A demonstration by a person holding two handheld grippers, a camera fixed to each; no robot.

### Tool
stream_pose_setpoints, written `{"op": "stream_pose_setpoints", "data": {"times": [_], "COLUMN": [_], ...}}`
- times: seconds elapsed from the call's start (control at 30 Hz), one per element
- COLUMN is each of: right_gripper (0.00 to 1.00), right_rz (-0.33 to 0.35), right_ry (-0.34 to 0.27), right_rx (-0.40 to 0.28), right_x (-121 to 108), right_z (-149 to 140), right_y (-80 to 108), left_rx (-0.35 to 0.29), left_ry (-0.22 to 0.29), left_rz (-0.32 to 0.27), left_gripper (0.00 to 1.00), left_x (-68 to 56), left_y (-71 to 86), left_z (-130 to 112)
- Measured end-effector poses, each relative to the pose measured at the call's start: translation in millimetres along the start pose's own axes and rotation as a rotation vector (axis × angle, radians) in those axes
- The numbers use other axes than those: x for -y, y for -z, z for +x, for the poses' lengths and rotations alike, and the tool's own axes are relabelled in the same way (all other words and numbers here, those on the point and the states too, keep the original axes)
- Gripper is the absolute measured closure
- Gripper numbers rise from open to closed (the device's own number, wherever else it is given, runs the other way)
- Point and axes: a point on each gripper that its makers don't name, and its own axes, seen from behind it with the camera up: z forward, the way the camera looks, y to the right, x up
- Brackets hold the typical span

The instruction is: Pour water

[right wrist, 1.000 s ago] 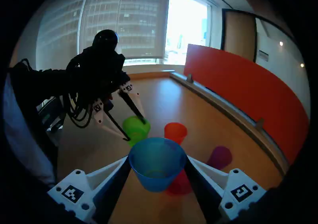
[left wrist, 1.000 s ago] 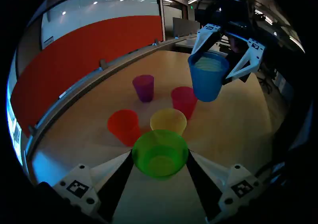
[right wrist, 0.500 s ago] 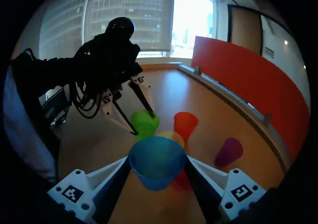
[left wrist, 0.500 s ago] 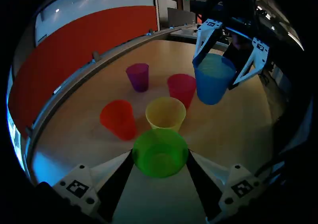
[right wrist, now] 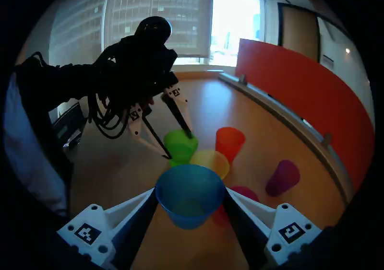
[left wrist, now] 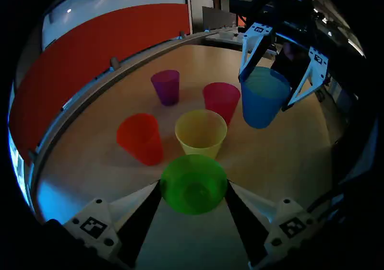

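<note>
**Item 1, left gripper point(left wrist: 193, 193).** Fingers drawn in narrow, one pressing each side of the green cup point(left wrist: 193, 181). The cup is upright on the near side of the yellow cup point(left wrist: 200, 133). I cannot tell whether its base touches the table point(left wrist: 269, 155).

**Item 2, right gripper point(right wrist: 189, 200).** Fingers clamped on both sides of the blue cup point(right wrist: 189, 193). In the left gripper view it appears held clear of the table, beyond and right of the yellow cup and close to upright. The water level inside cannot be read.

**Item 3, standing cups.** Orange cup point(left wrist: 140, 138), left of the yellow cup. Magenta cup point(left wrist: 221, 99), just behind it. Purple cup point(left wrist: 166, 87), farther behind and left. All are upright and apart from one another.

**Materials.** Thin, translucent coloured plastic. The cups are tapered, wide at the rim and narrow at the base, with smooth, glossy walls that likely flex under a squeeze. The table is a matte, wood-toned surface.

**Handling note (judgement).**
- The step looks like bringing the blue cup to a receiving cup, and which cup receives is not settled here.
- Bring its lip over the centre of the receiver's mouth before tipping.
- Tilt slowly about the lip.
- Keep grip pressure even so the wall neither buckles nor slips.
- Hold the green cup level.
- Steer clear of the magenta cup's rim.
</note>
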Motion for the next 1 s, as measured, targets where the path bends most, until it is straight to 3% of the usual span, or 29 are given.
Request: {"op": "stream_pose_setpoints", "data": {"times": [0.5, 0.7, 1.0], "right_gripper": [0.06, 0.06, 0.06], "right_rz": [0.013, 0.019, 0.024], "right_ry": [0.002, 0.002, 0.0], "right_rx": [0.029, 0.041, 0.046], "right_x": [8.3, 12.2, 15.2], "right_z": [-16.7, -24.1, -33.1], "right_y": [-9.3, -13.5, -20.4], "left_rx": [0.007, 0.008, 0.028], "left_ry": [-0.009, -0.01, 0.001], "left_rz": [0.002, 0.004, -0.01], "left_gripper": [0.1, 0.03, 0.02], "left_x": [-0.2, 0.0, -2.2], "left_y": [-1.5, -1.5, 1.5], "left_z": [-1.0, -0.9, -5.4]}}
